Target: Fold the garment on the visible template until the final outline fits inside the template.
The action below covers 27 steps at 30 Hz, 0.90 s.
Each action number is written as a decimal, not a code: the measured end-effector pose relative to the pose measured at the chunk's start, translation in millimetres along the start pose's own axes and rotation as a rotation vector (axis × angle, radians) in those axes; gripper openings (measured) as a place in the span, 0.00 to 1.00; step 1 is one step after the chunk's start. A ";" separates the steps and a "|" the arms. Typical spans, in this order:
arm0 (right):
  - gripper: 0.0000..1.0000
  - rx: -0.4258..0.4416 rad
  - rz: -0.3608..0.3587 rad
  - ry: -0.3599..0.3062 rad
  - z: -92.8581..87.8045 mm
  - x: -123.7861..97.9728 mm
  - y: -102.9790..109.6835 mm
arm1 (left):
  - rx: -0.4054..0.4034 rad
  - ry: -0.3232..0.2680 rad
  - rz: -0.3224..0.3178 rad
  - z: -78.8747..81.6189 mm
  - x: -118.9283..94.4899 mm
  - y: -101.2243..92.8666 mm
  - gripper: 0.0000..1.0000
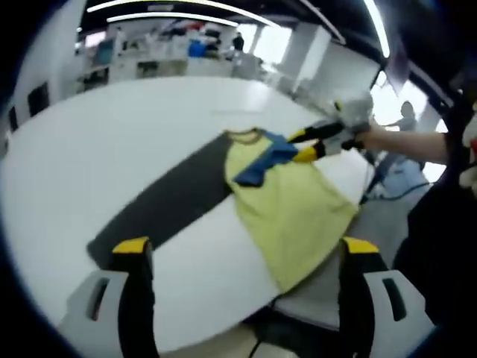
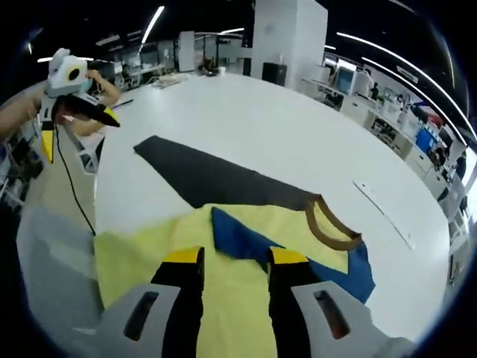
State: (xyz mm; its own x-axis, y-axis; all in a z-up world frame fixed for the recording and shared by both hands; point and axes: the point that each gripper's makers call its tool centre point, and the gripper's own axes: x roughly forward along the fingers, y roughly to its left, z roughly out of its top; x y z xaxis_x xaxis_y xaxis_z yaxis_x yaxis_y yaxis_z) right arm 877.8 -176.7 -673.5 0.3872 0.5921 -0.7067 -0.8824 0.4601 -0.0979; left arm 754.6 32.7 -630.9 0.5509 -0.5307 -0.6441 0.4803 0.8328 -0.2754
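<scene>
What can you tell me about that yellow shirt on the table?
The yellow shirt looks like soft cotton, with blue sleeves and a brown collar band. It lies flat on the white table, partly over a dark grey template. One blue sleeve is folded inward across the chest, with the right tongs at it.

One yellow garment (image 2: 223, 298) (blue sleeves), one dark template (image 2: 209, 179), one white table (image 2: 298, 134), two hand-held grippers.

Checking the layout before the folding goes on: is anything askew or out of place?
The yellow T-shirt with blue sleeves lies mostly off the dark grey rectangular template, covering only one end, and its hem hangs over the white table's edge.
</scene>
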 end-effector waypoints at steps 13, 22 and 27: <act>0.44 0.101 -0.102 0.054 -69.2 -73.1 -2.4 | 0.033 0.009 -0.008 4.3 2.0 3.3 1.00; 0.50 0.155 -0.125 0.088 -97.7 -93.8 7.3 | 0.046 0.013 -0.014 7.6 5.4 4.7 1.00; 0.50 0.149 -0.117 0.105 -103.7 -96.3 10.7 | 0.055 0.018 -0.015 7.8 6.0 4.9 1.00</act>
State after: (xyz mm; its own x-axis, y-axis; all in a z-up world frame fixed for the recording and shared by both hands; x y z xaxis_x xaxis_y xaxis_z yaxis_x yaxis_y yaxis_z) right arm 803.4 -297.4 -679.2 0.4477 0.4608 -0.7663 -0.7808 0.6191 -0.0839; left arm 765.5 32.4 -630.6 0.5310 -0.5394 -0.6535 0.5254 0.8147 -0.2456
